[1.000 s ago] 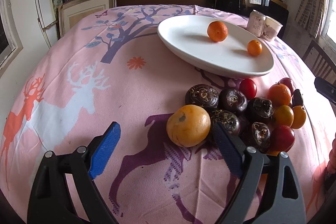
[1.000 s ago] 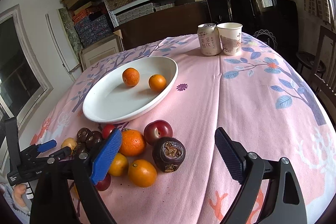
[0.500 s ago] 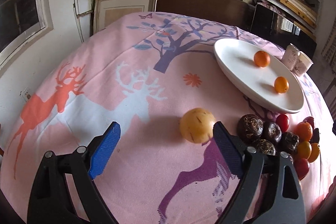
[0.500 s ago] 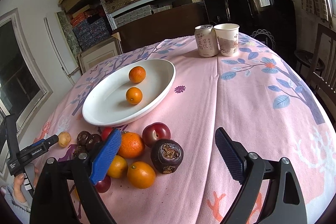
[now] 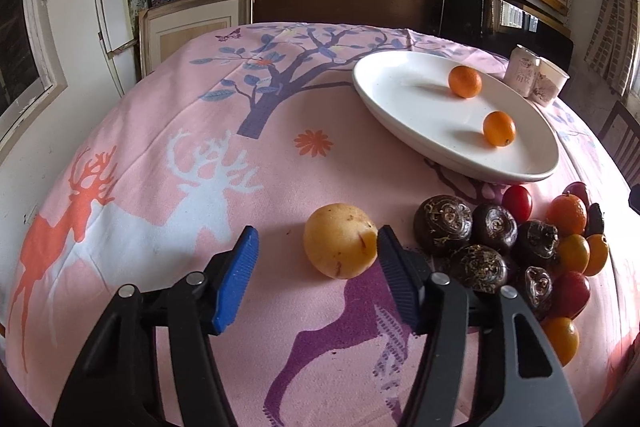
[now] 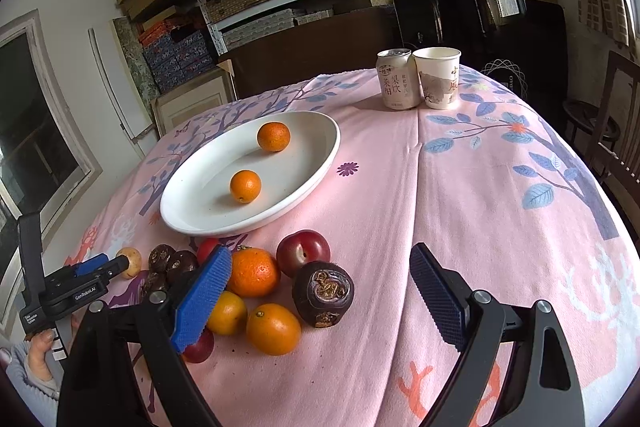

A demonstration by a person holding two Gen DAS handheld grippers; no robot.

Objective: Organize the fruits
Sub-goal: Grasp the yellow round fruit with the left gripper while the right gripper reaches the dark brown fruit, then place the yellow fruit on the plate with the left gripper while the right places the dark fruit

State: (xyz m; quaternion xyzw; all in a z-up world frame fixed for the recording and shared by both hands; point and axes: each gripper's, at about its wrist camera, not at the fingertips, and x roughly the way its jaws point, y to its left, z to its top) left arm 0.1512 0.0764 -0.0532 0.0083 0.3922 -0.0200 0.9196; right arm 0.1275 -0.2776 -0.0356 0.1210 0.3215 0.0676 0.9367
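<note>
A white oval plate (image 5: pixel 404 95) (image 6: pixel 200 211) holds two oranges (image 5: pixel 465 81) (image 6: pixel 245 186). A yellow round fruit (image 5: pixel 340 246) (image 6: pixel 130 261) lies on the pink cloth, apart from a pile of dark water chestnuts (image 5: pixel 443 223), red plums (image 6: pixel 303 252) and small oranges (image 6: pixel 254 271). My left gripper (image 5: pixel 316 275) is open; its right pad touches the yellow fruit, and the left pad stands clear. It also shows in the right wrist view (image 6: pixel 100 269). My right gripper (image 6: pixel 320 297) is open and empty above the pile's near side.
A drink can (image 6: pixel 396 79) and a paper cup (image 6: pixel 438 77) stand at the far edge of the round table. Shelves of boxes fill the wall behind. A wooden chair (image 6: pixel 616 131) stands at the right. A window is at the left.
The yellow fruit has been moved left, out of the pile, onto open cloth. My left gripper's jaws have narrowed around it. One orange rolled nearer on the plate. My right gripper barely moved.
</note>
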